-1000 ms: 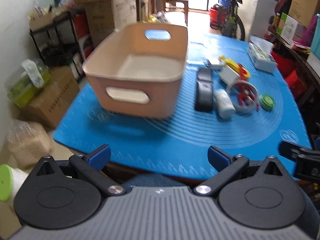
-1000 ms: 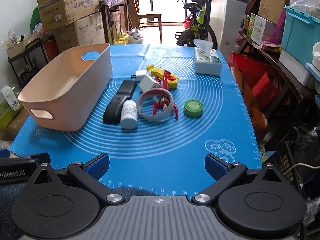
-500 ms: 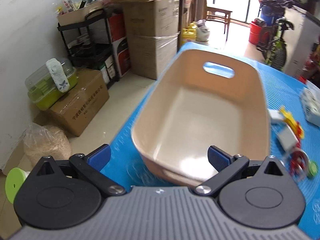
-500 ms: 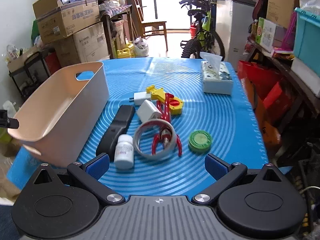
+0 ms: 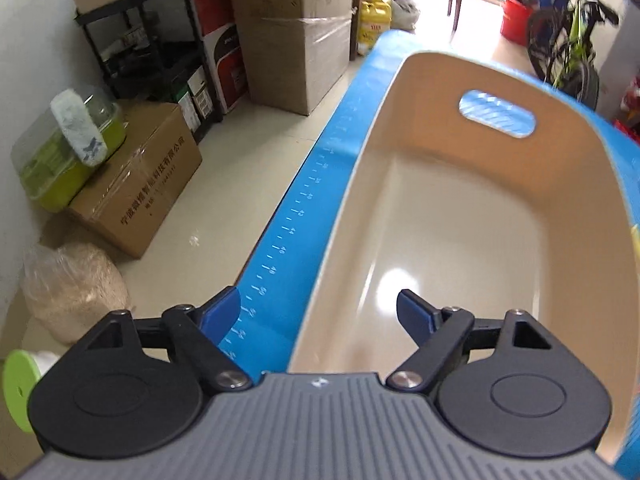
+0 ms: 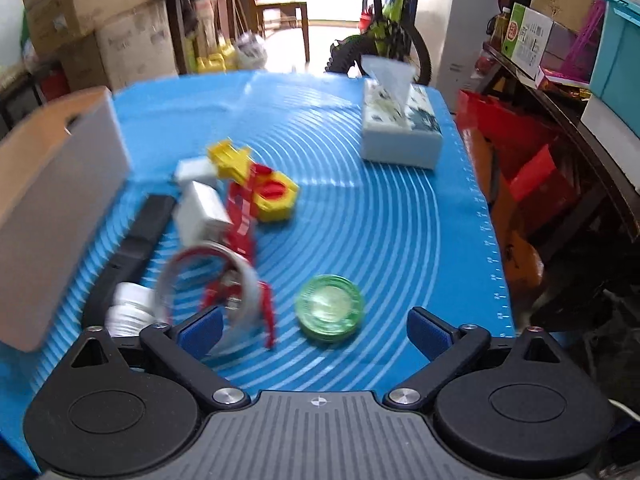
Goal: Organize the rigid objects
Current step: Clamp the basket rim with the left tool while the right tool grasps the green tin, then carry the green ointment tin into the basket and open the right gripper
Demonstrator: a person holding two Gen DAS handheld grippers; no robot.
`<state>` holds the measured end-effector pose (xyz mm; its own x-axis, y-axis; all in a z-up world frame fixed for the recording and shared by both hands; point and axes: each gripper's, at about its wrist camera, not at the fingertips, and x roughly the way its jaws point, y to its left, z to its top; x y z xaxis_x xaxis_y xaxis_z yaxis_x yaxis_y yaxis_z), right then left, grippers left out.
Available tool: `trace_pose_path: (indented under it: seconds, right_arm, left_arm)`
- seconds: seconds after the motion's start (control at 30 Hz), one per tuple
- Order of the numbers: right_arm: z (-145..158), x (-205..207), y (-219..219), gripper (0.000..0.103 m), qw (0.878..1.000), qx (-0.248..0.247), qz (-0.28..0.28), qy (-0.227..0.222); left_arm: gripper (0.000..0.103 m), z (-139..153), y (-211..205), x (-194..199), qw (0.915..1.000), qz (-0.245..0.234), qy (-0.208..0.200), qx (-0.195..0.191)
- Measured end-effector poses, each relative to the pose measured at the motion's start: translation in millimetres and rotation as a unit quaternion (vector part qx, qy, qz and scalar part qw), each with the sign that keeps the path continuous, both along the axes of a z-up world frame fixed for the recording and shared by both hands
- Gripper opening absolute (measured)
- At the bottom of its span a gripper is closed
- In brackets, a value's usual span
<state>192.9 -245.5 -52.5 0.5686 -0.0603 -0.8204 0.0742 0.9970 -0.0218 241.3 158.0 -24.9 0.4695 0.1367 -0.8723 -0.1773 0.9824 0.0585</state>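
Around the table we see clutter.
Stacked cardboard boxes (image 5: 296, 32), a green bicycle (image 6: 384, 12), and a tissue box (image 6: 400, 124) on the mat.

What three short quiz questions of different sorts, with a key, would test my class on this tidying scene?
1. True or false: the beige bin has nothing in it.
2. Which lies nearest the right gripper: A) tissue box, B) green round lid, C) yellow toy?
3. The left gripper straddles which part of the bin?

Key
1. True.
2. B.
3. Its near left rim: one fingertip over the blue mat, the other over the bin's inside; the jaws are closing, nothing gripped.
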Motion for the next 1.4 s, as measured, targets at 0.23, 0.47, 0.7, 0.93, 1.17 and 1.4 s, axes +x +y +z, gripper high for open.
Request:
trace_pose_path:
  seconds: [0.23,0.47,0.7,0.93,1.17,1.4]
  right_arm:
    - [-24,23,-3,0.090,0.999,-0.040,0.010,0.031]
    - [-37,32,-6,0.079,0.998,-0.031,-0.003,0.046]
    - [-39,38,-3,0.076,0.999,-0.035,-0.010,0.035]
    - [-36,38,13,0.054,0.998,-0.050,0.004,0.027]
    - [-2,33,18,0.054,0.996,-0.084,-0.016,-0.018]
    - [75,32,49,0.054,0.991,-0.078,0.014,-0.111]
  left_arm:
    - [0.070,-5,-3,7,0.9996,-0.026,0.006,0.006]
    - [0.021,-8,4,9,0.9997,-0.012,0.012,-0.019]
    - [0.013,-9,3,11,0.9993,-0.019,0.007,-0.030]
    - [0.012,-9,7,10,0.9989,-0.014,0.004,-0.044]
    - [0.011,-10,13,8,0.9983,-0.017,0.001,-0.056]
    - [0.011,-11,13,8,0.9981,-0.016,0.000,-0.059]
